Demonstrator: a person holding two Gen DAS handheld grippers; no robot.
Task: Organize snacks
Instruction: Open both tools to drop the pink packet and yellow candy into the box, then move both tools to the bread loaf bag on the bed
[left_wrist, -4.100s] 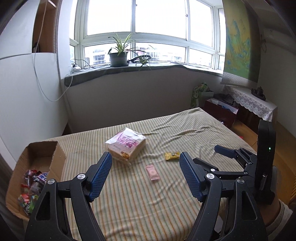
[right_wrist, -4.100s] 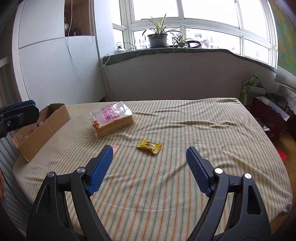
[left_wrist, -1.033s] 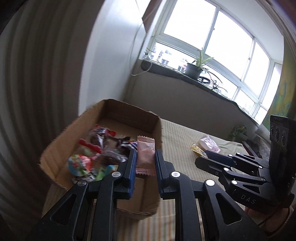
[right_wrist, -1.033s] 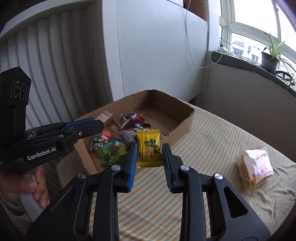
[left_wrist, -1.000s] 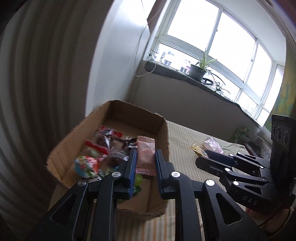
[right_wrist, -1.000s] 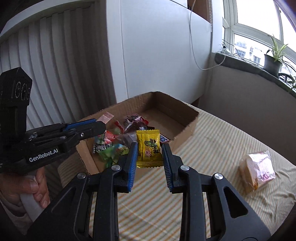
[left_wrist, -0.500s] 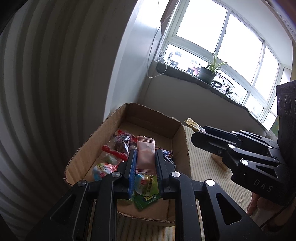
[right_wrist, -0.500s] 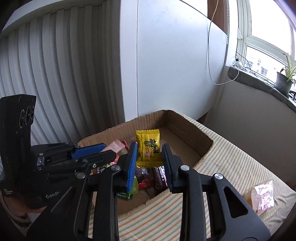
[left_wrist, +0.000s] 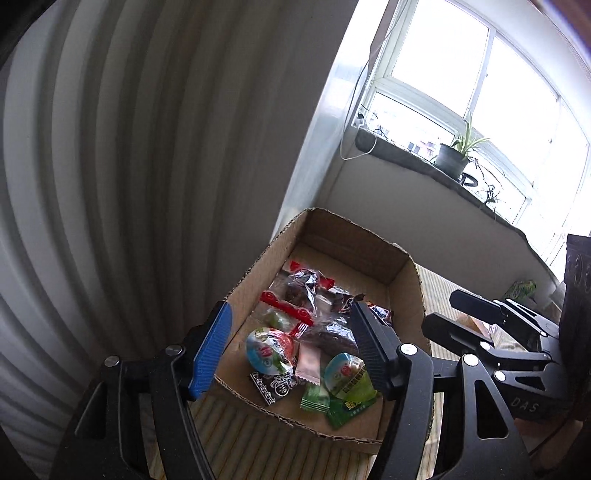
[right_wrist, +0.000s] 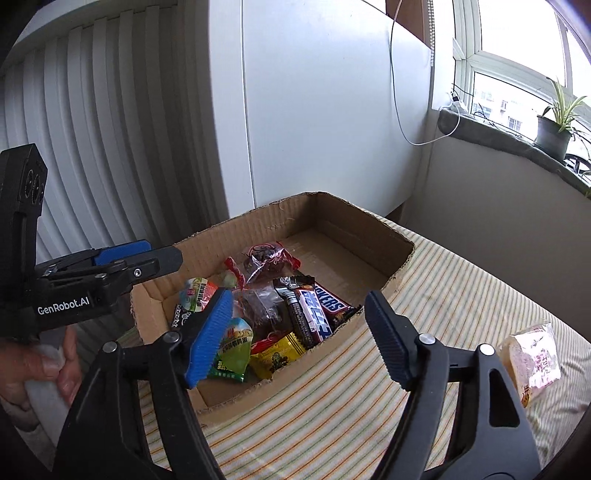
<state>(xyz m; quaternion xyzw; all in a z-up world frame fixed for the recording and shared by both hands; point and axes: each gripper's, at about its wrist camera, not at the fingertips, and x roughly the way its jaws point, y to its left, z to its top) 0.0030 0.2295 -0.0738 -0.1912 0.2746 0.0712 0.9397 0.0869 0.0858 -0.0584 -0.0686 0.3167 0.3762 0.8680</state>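
Opening claws: left claw (left_wrist: 291, 345) and right claw (right_wrist: 299, 328) both spreading, nothing pinched between them
Pink packet (left_wrist: 308, 363): lying in the cardboard box (left_wrist: 402, 273)
Yellow packet (right_wrist: 279, 356): inside box, near front wall
Box: on striped bed (right_wrist: 443, 280)

snacks (right_wrist: 280, 314) in box (right_wrist: 354, 225), bread (right_wrist: 532, 360) right

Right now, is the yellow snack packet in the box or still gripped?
In the cardboard box: yellow packet lies among the other snacks, right gripper opening, empty.
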